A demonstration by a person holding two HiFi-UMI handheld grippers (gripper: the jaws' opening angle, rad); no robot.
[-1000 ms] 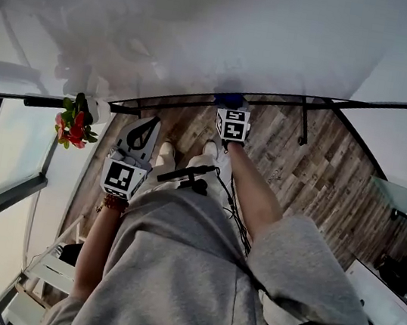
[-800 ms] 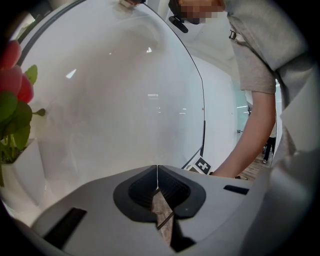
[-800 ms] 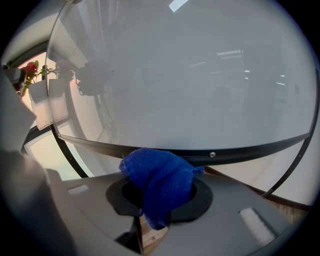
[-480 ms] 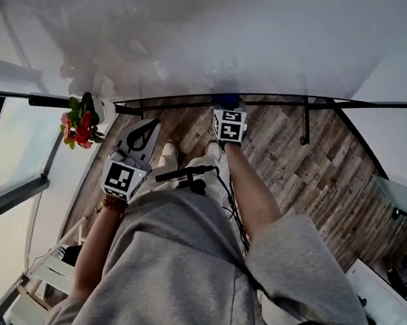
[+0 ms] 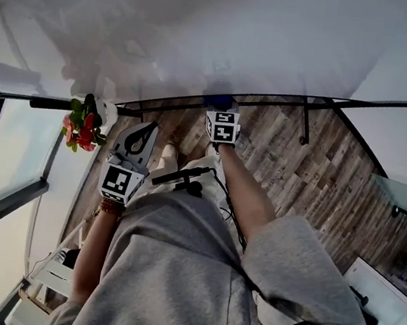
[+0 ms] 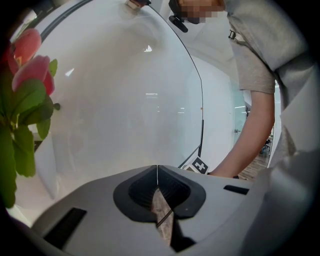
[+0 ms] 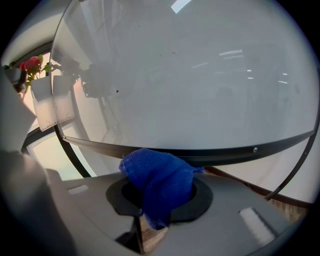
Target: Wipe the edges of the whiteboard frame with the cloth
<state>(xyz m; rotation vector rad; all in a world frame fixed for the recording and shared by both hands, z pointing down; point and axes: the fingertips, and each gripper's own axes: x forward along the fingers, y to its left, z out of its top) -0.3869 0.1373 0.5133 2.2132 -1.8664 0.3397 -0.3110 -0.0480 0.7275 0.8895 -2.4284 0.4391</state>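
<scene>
The whiteboard [image 5: 209, 29] fills the upper head view, with its dark bottom frame edge [image 5: 290, 100] curving across. My right gripper [image 5: 222, 116] is shut on a bunched blue cloth [image 5: 219, 98], which presses against that bottom edge. In the right gripper view the cloth [image 7: 157, 182] bulges out of the jaws just below the dark frame bar [image 7: 210, 154]. My left gripper [image 5: 146, 130] hangs lower left, away from the frame, shut on nothing. Its tips [image 6: 157, 172] meet in front of the white board surface [image 6: 125, 100].
A small pot of red and pink flowers [image 5: 81, 125] hangs at the board's lower left corner, close to the left gripper, and the flowers [image 6: 25, 95] also show in the left gripper view. Wooden floor [image 5: 317, 168] lies below. The board stand's dark leg [image 5: 303, 120] rises right of the cloth.
The right gripper has slid the cloth a little leftward along the bottom frame edge. The left gripper has hardly moved.
</scene>
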